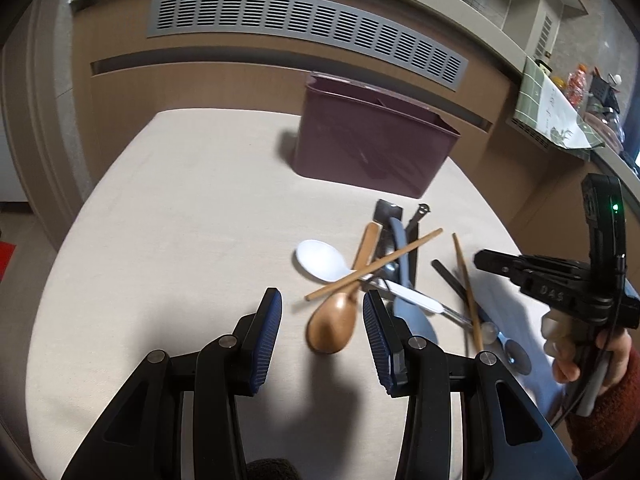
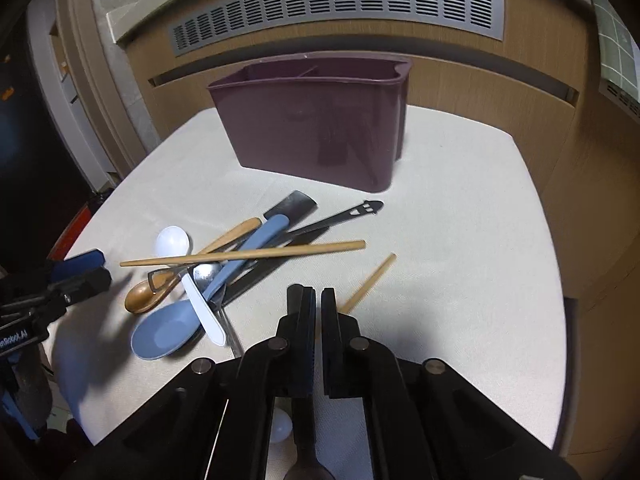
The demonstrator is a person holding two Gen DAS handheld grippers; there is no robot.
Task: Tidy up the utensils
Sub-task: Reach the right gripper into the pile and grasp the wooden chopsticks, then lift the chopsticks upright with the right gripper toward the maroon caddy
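A maroon utensil holder (image 1: 372, 144) (image 2: 316, 120) stands at the back of the cloth-covered table (image 1: 180, 200). In front of it lies a pile: a white spoon (image 1: 320, 260), a wooden spoon (image 1: 332, 328), a blue ladle (image 2: 168, 336), a black spatula (image 2: 292, 206) and a chopstick (image 2: 248, 256) across the top. My left gripper (image 1: 322, 300) is open, the wooden spoon's bowl lying between its blue pads, untouched. My right gripper (image 2: 314, 300) (image 1: 478, 258) is shut above the cloth. A second chopstick (image 2: 370, 280) (image 1: 466, 288) runs under its right finger; nothing shows pinched.
A slotted black tool (image 2: 360, 210) points toward the holder. A small white ball (image 2: 280, 428) and a dark handle lie beneath my right gripper. A wooden cabinet with a grey vent grille (image 1: 304, 24) rises behind the table. A hand in a red sleeve (image 1: 600, 392) holds the right gripper.
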